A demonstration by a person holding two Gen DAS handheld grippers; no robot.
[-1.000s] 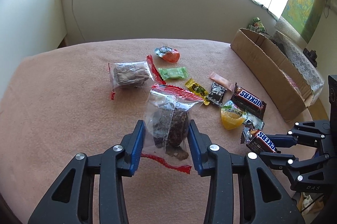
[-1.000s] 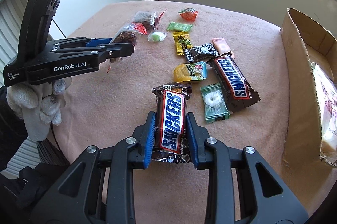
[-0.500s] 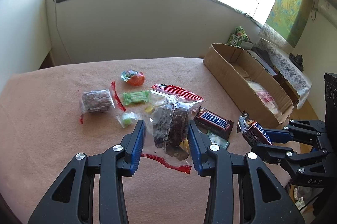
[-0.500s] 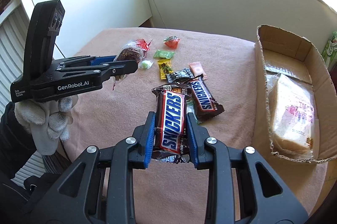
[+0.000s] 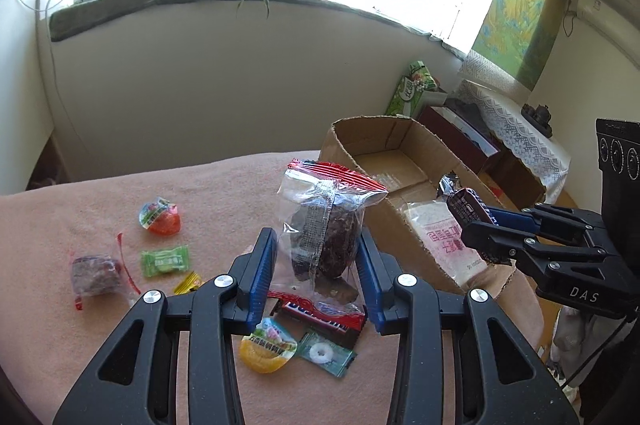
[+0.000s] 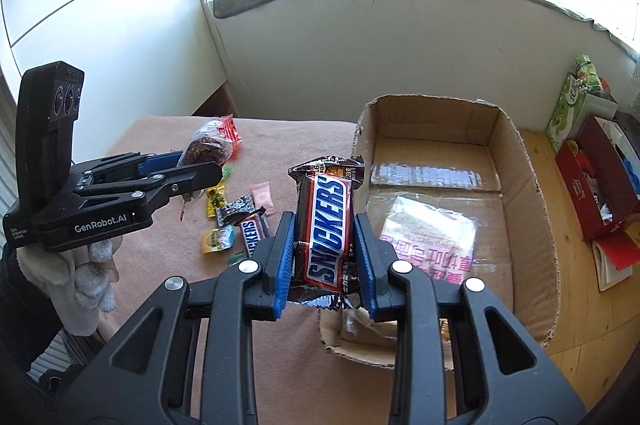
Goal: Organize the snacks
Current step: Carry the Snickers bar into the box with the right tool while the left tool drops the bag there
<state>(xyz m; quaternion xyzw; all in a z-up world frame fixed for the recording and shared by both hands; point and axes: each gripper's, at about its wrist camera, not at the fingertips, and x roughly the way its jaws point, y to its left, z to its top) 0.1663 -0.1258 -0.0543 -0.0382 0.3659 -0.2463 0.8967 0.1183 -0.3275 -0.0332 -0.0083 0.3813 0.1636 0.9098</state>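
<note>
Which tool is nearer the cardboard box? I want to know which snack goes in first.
Right. The right tool, clamping the Snickers bar, is at the cardboard box near rim. The left tool, holding the clear snack bag, hangs over the table beside it.

Two black plastic grippers: left gripper (image 5: 316, 273), right gripper (image 6: 324, 261). Blue ribbed pads (image 6: 285, 261) inside the fingers. Round silver screws (image 5: 224, 281) on top. White letters "GenRobot.AI" and "DAS" on the sides. White fuzzy glove (image 6: 76, 277), dark sleeve (image 6: 24, 309).
</note>
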